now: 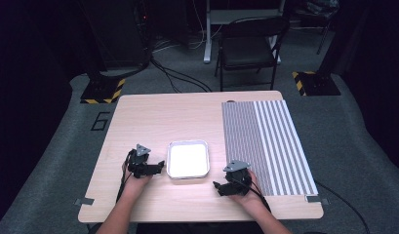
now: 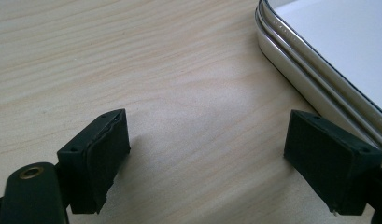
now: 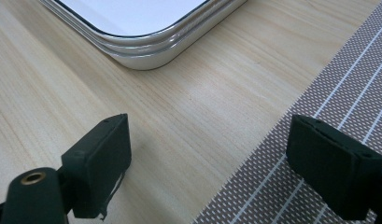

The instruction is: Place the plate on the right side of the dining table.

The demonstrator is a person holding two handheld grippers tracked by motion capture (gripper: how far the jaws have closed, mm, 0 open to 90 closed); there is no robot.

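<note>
A shallow metal tray [image 1: 187, 159] with a white inside lies near the middle of the wooden table [image 1: 158, 117], nothing in it. My left gripper [image 1: 160, 166] rests on the table just left of the tray, jaws open and pointing at it. In the left gripper view the gripper [image 2: 207, 163] stands wide over bare wood, the tray's rim [image 2: 291, 51] beside its right jaw. My right gripper [image 1: 217, 186] sits at the tray's near right corner, open. In the right gripper view the open gripper [image 3: 207, 163] straddles wood and the mat's edge, with the tray's corner [image 3: 151, 53] ahead.
A grey-and-white striped placemat [image 1: 268, 146] covers the right part of the table, seen close as the mat [image 3: 291, 186] in the right gripper view. Beyond the table stand a black folding chair [image 1: 250, 44] and cables on the grey floor. Bare wood lies behind the tray.
</note>
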